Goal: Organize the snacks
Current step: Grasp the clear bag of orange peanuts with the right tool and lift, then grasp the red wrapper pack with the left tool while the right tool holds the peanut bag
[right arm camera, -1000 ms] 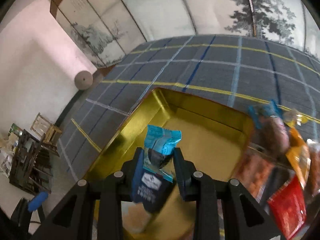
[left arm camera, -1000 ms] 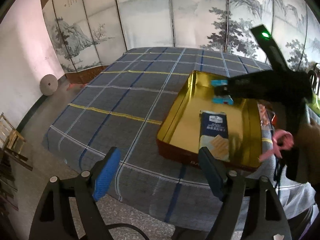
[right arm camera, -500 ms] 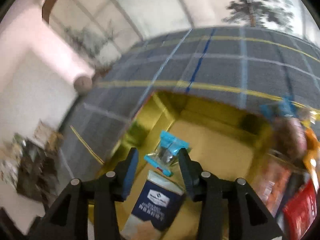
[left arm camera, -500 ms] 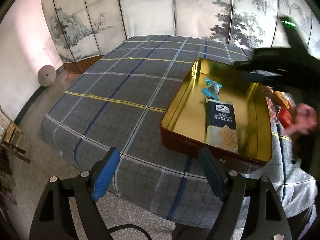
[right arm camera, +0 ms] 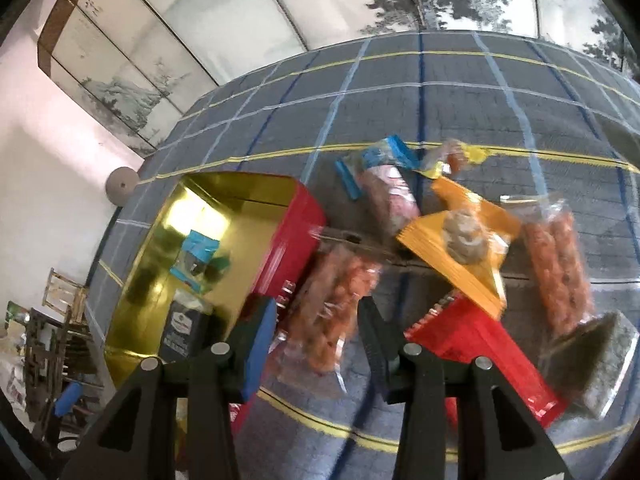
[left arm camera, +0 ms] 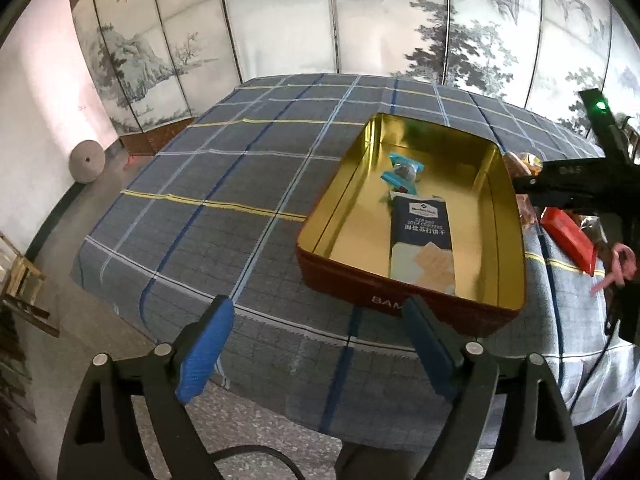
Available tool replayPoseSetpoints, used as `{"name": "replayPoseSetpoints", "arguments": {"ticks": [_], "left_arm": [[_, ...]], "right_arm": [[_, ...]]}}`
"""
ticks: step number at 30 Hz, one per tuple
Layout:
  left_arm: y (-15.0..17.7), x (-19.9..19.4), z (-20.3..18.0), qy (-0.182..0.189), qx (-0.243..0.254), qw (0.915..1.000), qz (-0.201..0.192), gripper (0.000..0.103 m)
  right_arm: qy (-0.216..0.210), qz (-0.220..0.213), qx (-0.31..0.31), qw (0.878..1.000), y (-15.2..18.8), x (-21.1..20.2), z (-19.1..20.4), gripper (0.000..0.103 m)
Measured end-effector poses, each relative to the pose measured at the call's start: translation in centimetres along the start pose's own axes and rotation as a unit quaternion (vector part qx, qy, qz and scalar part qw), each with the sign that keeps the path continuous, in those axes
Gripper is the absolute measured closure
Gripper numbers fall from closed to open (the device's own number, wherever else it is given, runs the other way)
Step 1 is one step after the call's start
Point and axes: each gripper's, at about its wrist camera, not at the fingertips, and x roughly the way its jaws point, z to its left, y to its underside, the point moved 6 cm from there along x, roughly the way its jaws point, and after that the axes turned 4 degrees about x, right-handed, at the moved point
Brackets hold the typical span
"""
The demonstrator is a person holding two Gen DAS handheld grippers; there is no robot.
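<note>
Two snacks already lie in the gold-lined tin (left arm camera: 496, 240): a dark cracker pack (left arm camera: 424, 240) and, at its 12 o'clock, a blue-wrapped candy (left arm camera: 402, 172). Some seven packets wait on the plaid surface (right arm camera: 440, 92) at the tin's 3 o'clock. The right gripper (right arm camera: 316, 320), jaws parted and empty, hangs over the clear orange-snack bag (right arm camera: 332, 300). Best to center on the bag, then close gently so the contents are not crushed. The left gripper (left arm camera: 316, 340), empty, jaws opening, sits at the tin's 6 o'clock.
</note>
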Motion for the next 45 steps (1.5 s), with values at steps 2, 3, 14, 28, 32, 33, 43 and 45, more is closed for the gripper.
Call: {"name": "replayPoseSetpoints", "arguments": {"ticks": [2,3,14,28,32,33,43,45], "left_arm": [[0.0,0.2,-0.1,0.0,0.002,1.0,0.003,0.017],[0.1,0.3,-0.1,0.002,0.001,1.0,0.005,0.017],[0.7,1.4,-0.8,0.005,0.005,0.9997,0.022,0.017],[1.1,2.1,-1.2,0.006,0.005,0.9992,0.038,0.017],[0.9,0.8,-1.6,0.008,0.012,0.9996,0.023,0.017],[0.7,0.3,-1.7,0.008,0.015,0.9997,0.016,0.017],[0.3,-1.4,-8.3,0.104,0.071,0.9918,0.02,0.017],[-0.2,-1.5,-10.2,0.149,0.068,0.9859,0.035,0.017]], "right_arm": [[0.014,0.008,-0.004,1.0,0.0,1.0,0.3,0.058],[0.02,0.013,-0.002,1.0,-0.1,1.5,0.1,0.058],[0.019,0.034,-0.01,0.999,-1.0,3.3,0.4,0.056],[0.103,0.027,-0.11,0.988,-1.7,5.5,2.6,0.048],[0.12,0.033,-0.166,0.978,-0.7,5.1,3.0,0.063],[0.101,0.035,-0.175,0.979,0.1,4.5,3.4,0.063],[0.064,-0.096,-0.029,0.993,7.7,-11.1,-8.5,0.063],[0.1,-0.116,-0.001,0.988,8.3,-13.6,-13.0,0.063]]}}
